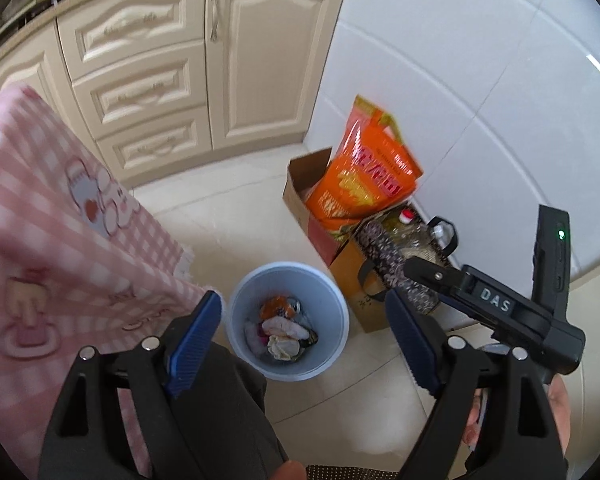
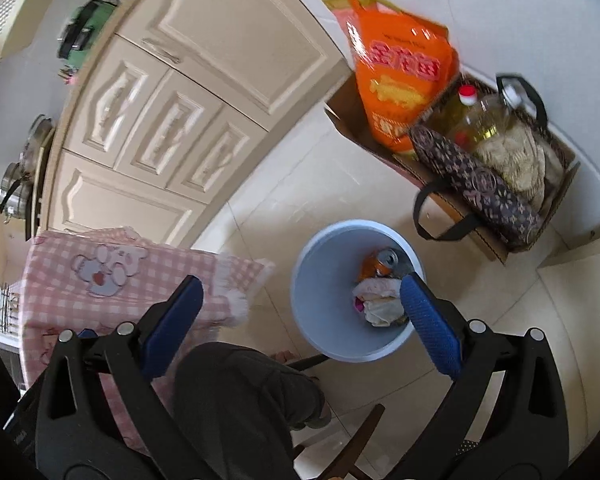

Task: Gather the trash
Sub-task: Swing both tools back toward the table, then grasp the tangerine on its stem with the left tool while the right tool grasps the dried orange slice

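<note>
A pale blue trash bin stands on the tiled floor. It holds crumpled paper, wrappers and an orange can. My left gripper is open and empty, held above the bin. In the right wrist view the bin sits right of centre with the orange can and crumpled paper inside. My right gripper is open and empty, above the bin's near rim. The right gripper's body also shows at the right of the left wrist view.
A table with a pink checked cloth stands left of the bin. Cream cabinets line the back. A cardboard box with an orange bag, an oil bottle and a patterned bag stands by the white tiled wall. My dark-trousered leg is below.
</note>
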`<state>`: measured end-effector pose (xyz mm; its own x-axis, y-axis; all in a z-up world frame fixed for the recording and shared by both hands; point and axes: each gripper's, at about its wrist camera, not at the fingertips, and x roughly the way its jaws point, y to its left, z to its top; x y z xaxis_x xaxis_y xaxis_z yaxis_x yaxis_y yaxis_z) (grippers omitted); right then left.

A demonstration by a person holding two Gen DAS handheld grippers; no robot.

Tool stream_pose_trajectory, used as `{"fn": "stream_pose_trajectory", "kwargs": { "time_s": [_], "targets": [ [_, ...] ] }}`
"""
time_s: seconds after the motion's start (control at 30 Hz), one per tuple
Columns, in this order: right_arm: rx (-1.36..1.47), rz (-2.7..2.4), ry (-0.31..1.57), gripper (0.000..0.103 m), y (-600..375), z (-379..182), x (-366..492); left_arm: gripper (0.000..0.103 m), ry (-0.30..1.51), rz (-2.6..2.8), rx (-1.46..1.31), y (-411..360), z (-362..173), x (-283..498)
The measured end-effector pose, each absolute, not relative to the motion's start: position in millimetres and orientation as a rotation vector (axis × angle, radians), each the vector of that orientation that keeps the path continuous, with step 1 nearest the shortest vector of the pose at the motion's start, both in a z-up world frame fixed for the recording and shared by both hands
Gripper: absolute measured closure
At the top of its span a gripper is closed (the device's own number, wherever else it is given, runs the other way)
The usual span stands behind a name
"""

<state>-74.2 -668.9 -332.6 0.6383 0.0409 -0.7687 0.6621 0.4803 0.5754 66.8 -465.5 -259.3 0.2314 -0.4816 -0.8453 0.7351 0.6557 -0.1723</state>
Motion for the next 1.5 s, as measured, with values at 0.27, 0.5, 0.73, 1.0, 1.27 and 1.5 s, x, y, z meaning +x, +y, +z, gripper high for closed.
{"fn": "stream_pose_trajectory", "kwargs": {
  "time_s": [0.27,0.5,0.73,1.0,1.27,1.5],
  "targets": [
    [0.911,-0.387,0.719,0.006,-644,-259,-62,0.018,0.939,-0.916,0.207,-432,-200,52],
    [0.818,-0.314,0.654,0.006,-604,-199,-39,0.013,0.796,-0.918,0.140,-376,-141,46],
    [0.708,-0.211,0.622,0.006,-548,-145,-6,0.012,0.703,-0.847,0.081,-306,-104,58],
    [0.589,-0.084,0.622,0.006,-478,-107,38,0.010,0.621,-0.668,0.007,-211,-82,100],
    [0.486,0.035,0.645,0.006,-405,-88,89,0.010,0.585,-0.459,-0.026,-123,-82,163],
    [0.425,0.116,0.687,0.006,-347,-89,140,0.010,0.631,-0.353,0.027,-85,-98,219]
  ]
}}
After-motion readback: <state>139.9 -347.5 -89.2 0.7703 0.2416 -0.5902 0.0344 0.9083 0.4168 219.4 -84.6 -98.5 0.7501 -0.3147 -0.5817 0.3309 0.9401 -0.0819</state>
